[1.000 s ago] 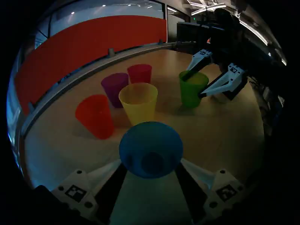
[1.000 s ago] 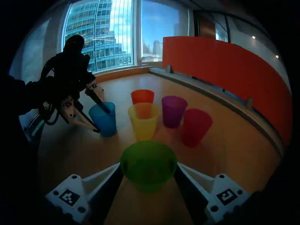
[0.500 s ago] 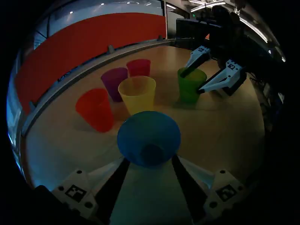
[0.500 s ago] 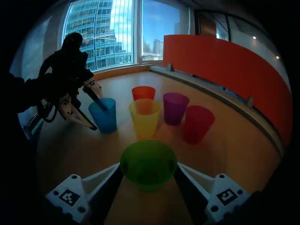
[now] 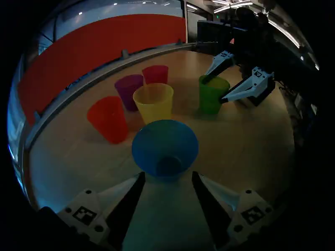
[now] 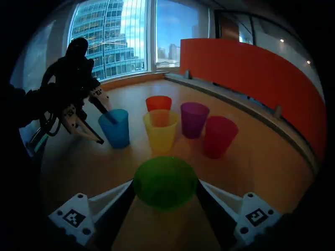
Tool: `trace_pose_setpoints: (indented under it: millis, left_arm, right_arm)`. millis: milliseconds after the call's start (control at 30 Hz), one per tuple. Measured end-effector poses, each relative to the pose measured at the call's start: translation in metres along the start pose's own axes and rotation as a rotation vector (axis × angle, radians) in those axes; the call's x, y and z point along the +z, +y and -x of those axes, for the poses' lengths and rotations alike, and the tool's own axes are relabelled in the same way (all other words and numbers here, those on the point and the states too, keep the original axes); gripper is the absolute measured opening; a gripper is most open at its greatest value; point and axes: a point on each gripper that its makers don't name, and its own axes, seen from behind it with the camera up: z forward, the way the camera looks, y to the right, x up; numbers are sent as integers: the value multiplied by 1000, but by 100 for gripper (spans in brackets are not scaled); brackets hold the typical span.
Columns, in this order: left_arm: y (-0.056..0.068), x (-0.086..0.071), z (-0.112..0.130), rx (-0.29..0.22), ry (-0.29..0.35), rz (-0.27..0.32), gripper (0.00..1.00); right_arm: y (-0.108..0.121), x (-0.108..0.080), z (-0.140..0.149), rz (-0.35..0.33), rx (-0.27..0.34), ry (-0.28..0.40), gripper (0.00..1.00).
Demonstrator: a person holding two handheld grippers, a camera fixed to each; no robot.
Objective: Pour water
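Left gripper (image 5: 166, 175): jaws clamp the blue cup (image 5: 164, 144); right gripper (image 6: 165, 185): jaws clamp the green cup (image 6: 165, 175) (water in either: cannot tell).

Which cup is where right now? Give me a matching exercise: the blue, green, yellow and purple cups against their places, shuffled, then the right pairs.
Things:
1. blue cup
2. green cup
3. yellow cup
4. purple cup

Places:
A. between the fingers of the right gripper
B. stands free on the table, between the orange cup and the red cup
C. between the fingers of the left gripper
D. stands free, the nearest loose cup to both held cups

Pairs: 1-C, 2-A, 3-D, 4-B.
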Motion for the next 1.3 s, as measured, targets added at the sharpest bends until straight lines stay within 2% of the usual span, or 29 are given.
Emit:
trace_pose_setpoints:
  millis: [267,567,800,1067,1300]
  left_arm:
    - [-4,-8,3,-23,8,-20,82]
    - [-6,-24,8,-57,27,-56,82]
    - [-13,-41,12,-96,43,-112,82]
    - [-19,-63,6,-131,103,-179,82]
    - [-29,-80,-7,-169,176,-260,82]
  right_arm:
    - [1,-13,8,20,4,-7,100]
    - [1,-38,16,51,16,8,100]
    - [0,-60,19,76,40,37,100]
    - [3,-83,19,123,73,79,100]
    - [7,-98,2,179,115,170,100]
